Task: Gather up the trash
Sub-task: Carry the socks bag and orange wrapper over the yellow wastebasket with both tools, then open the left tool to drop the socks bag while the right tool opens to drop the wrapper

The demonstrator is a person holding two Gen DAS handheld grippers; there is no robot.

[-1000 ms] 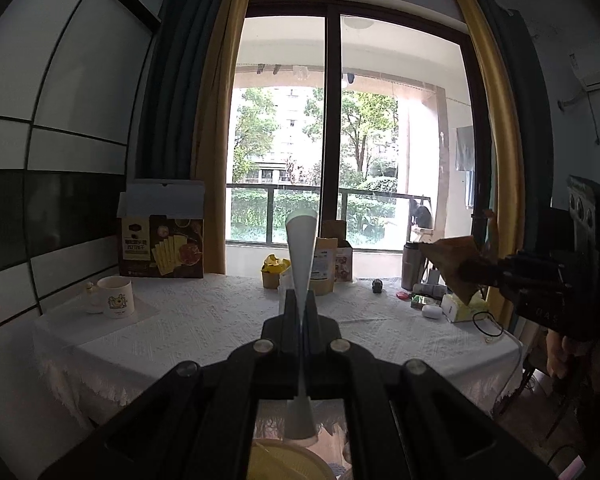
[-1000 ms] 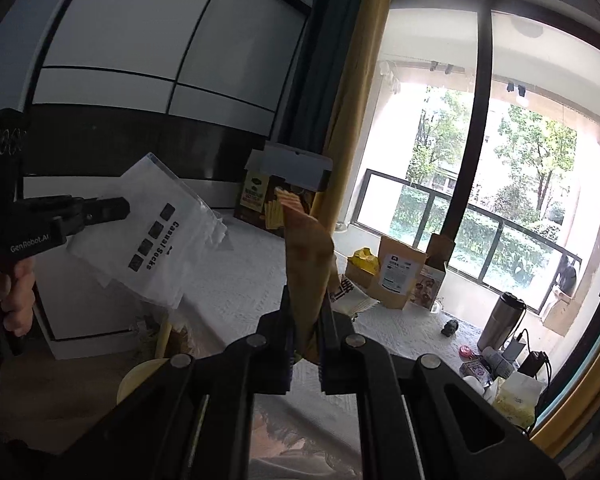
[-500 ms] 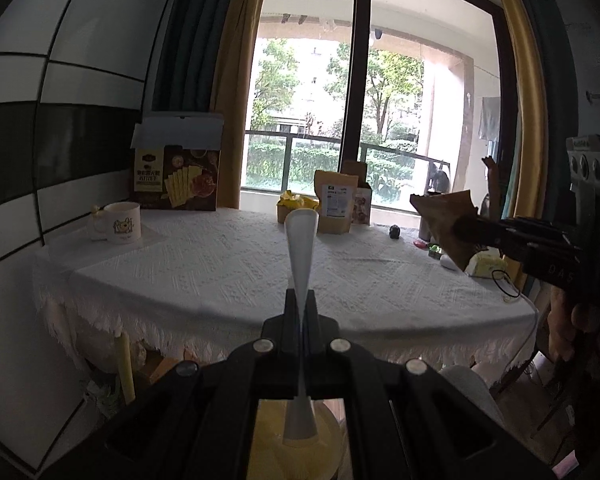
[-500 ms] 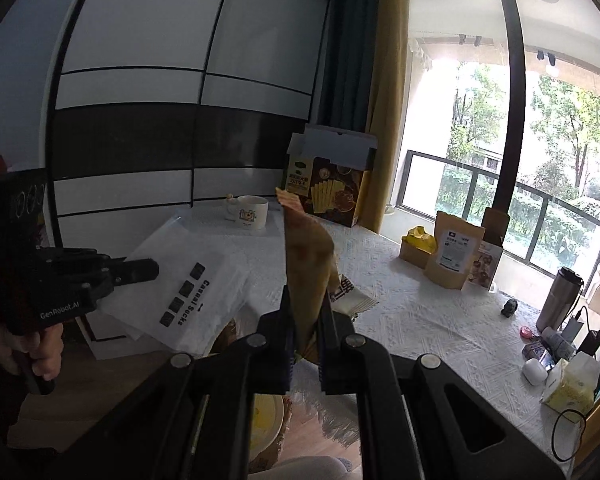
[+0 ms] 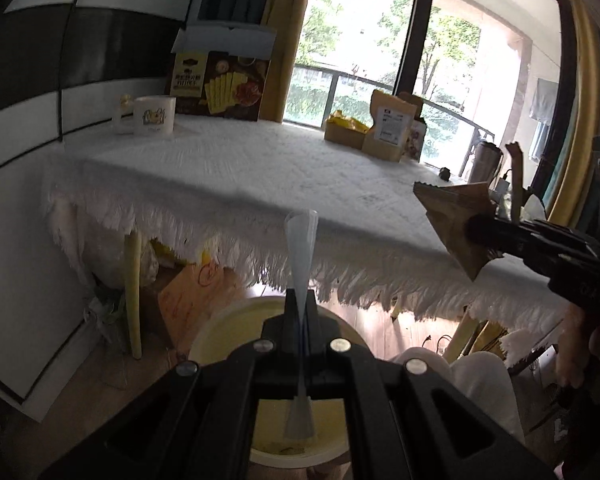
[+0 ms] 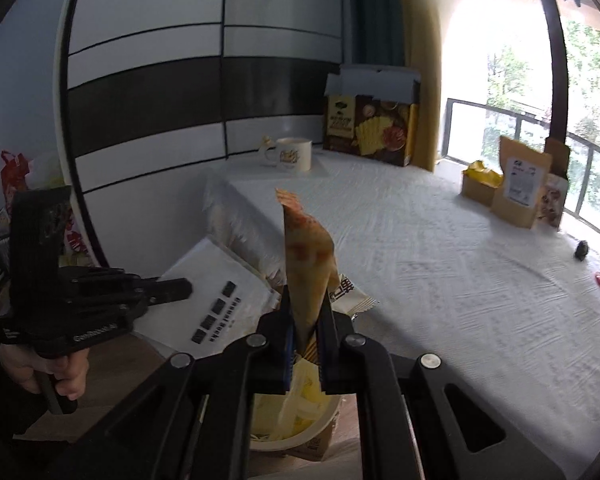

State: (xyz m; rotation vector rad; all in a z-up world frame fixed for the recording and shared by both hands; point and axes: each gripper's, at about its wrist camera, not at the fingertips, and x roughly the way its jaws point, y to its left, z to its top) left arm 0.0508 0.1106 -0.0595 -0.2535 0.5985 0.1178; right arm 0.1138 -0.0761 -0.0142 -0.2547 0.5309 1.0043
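Left gripper (image 5: 300, 308) clenching white plastic bag (image 6: 220, 300), right gripper (image 6: 306, 320) pinching orange snack wrapper (image 6: 308, 256), both hanging over yellow bin (image 5: 228, 336) beside table (image 5: 260, 172). Risking light trash drifting past rim.

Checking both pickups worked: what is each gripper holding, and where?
Left gripper: clear plastic bag, pinched at its edge. Right gripper: orange snack wrapper, gripped near its lower end.

One mug (image 6: 293, 153), two grippers (image 5: 300, 312) (image 6: 305, 330)
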